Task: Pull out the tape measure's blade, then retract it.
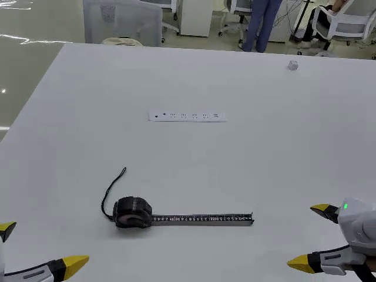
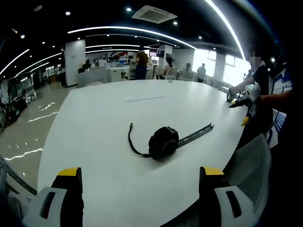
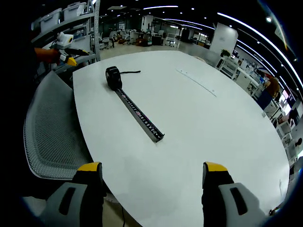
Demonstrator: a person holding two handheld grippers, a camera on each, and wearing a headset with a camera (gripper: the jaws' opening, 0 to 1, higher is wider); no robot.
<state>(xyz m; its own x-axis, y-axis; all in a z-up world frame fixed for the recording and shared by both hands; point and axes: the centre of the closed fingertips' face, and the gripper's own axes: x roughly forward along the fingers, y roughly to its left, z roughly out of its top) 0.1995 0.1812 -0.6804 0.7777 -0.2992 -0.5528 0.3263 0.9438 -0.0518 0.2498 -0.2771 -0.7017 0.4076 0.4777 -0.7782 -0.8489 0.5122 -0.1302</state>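
Note:
A black tape measure point(image 1: 133, 212) lies on the white table point(image 1: 194, 164), its blade point(image 1: 202, 220) drawn out to the right and its black wrist strap point(image 1: 111, 191) curling off to the left. My left gripper point(image 1: 36, 249) hovers open at the near left, well short of the case point(image 2: 163, 141). At the near right my right gripper point(image 1: 314, 236) is open too, clear of the blade's tip point(image 3: 158, 137). The case point(image 3: 112, 77) sits at the far end in the right gripper view. Nothing is between either pair of jaws.
A flush white power strip point(image 1: 187, 116) sits in the table's middle. A small grey object point(image 1: 292, 65) lies at the far right. Office chairs point(image 1: 123, 22) and a standing person point(image 1: 261, 23) are beyond the far edge. A mesh chair point(image 3: 52, 132) is at the near edge.

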